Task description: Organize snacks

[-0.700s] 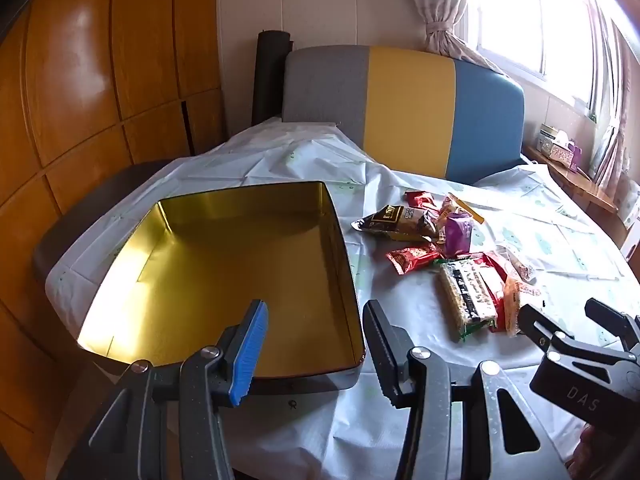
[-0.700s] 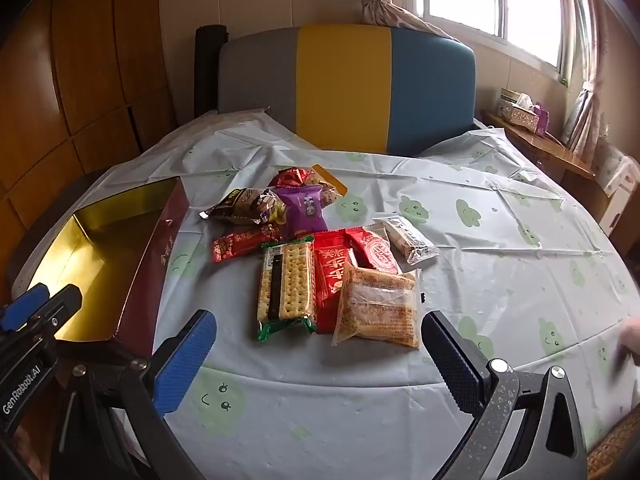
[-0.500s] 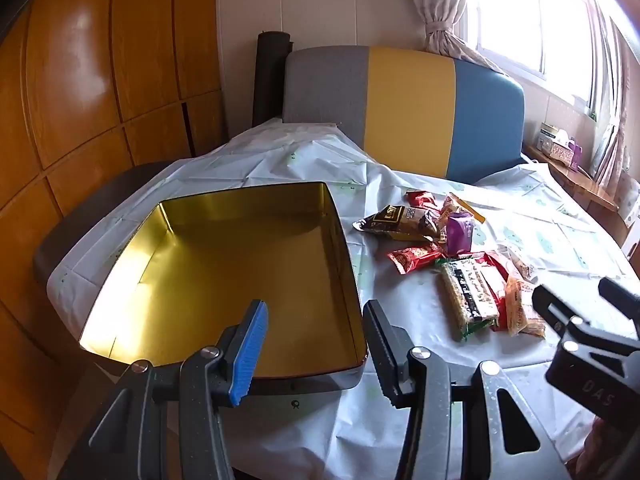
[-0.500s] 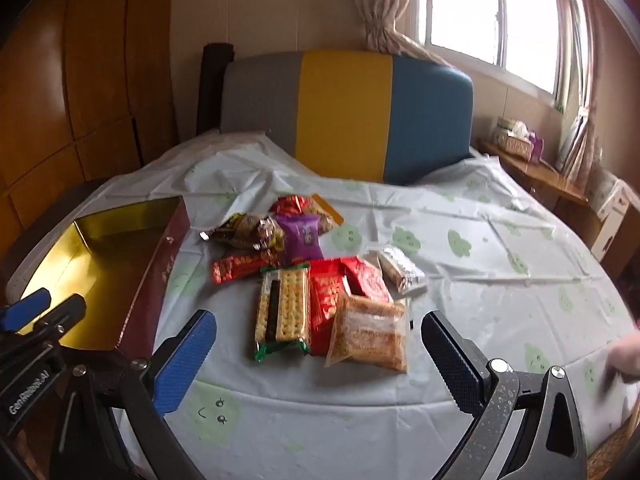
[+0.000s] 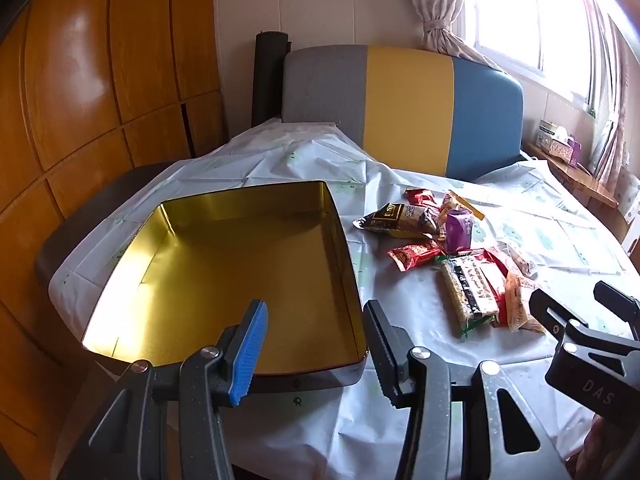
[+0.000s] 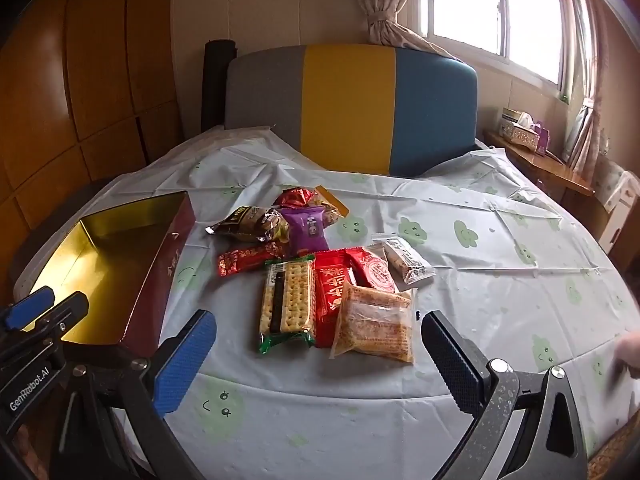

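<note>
None of the snacks (image 6: 320,276) are sitting in the gold tin (image 5: 224,276) yet; all are lying beside it, both the left gripper (image 5: 316,344) and right gripper (image 6: 316,364) hovering open, holding nothing.

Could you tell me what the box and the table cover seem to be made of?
The box looks like metal tin: glossy gold inside, mirroring light, with a dark red outside. The table cover looks like thin plastic sheet: slightly shiny, with sharp fold creases.
</note>
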